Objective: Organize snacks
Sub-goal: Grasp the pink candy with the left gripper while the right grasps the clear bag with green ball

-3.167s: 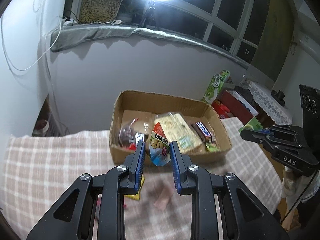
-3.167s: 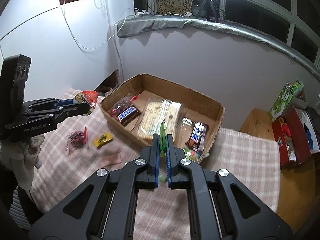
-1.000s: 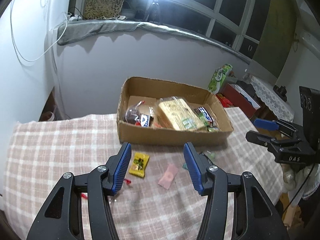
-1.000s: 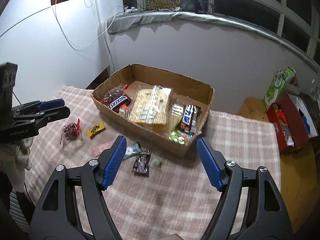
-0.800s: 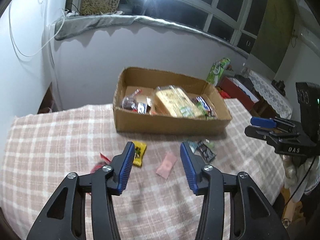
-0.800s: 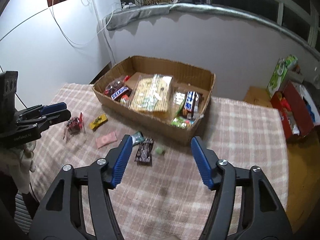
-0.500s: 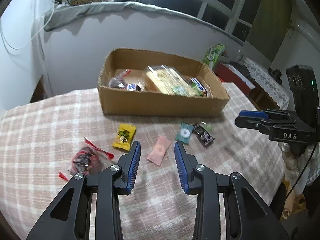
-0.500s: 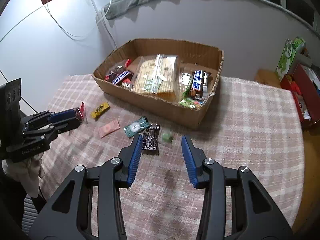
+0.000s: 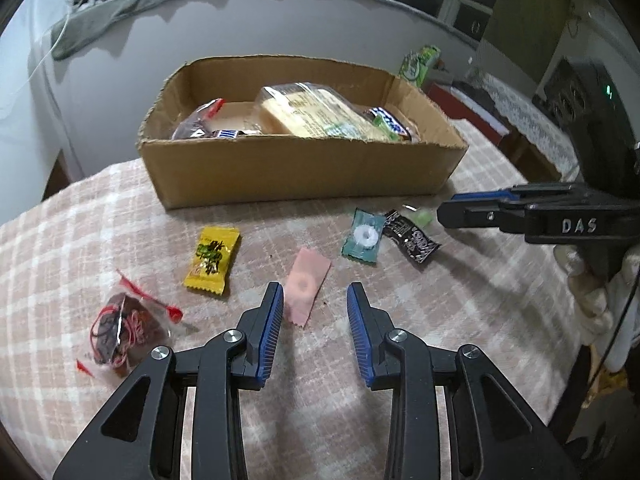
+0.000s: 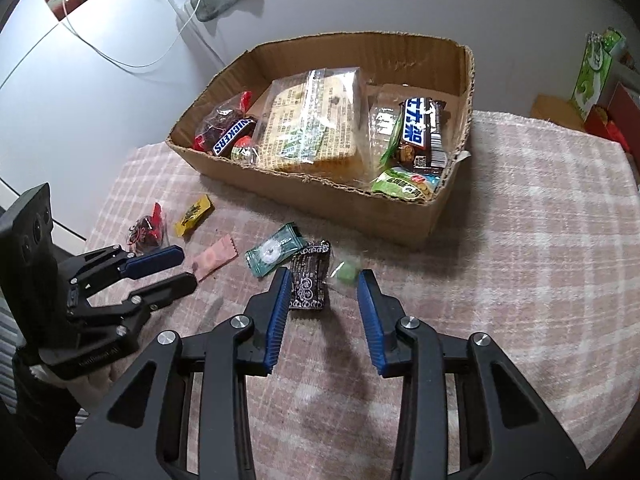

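A cardboard box [image 9: 304, 172] [image 10: 360, 208] holds several snacks: a Snickers bar [image 10: 234, 136], a clear cracker pack [image 10: 312, 120] and a chocolate bar [image 10: 422, 132]. Loose on the plaid cloth lie a pink packet [image 9: 306, 286] [image 10: 212, 258], a yellow candy [image 9: 212, 258], a teal mint [image 9: 364, 236] [image 10: 274, 250], a black packet [image 9: 412, 240] [image 10: 310, 284], a small green candy [image 10: 346, 272] and a red-tied bag [image 9: 124, 328]. My left gripper [image 9: 315, 320] is open, just above the pink packet. My right gripper [image 10: 323, 300] is open over the black packet and green candy.
The round table carries a pink plaid cloth [image 10: 540, 240]. A green carton [image 10: 596, 68] and red boxes stand on a lower surface to the right. A grey wall [image 9: 240, 28] rises behind the box.
Both grippers let go of their snacks into the box, drew back and came down toward the loose candies. Their jaws opened wide, then narrowed somewhat.
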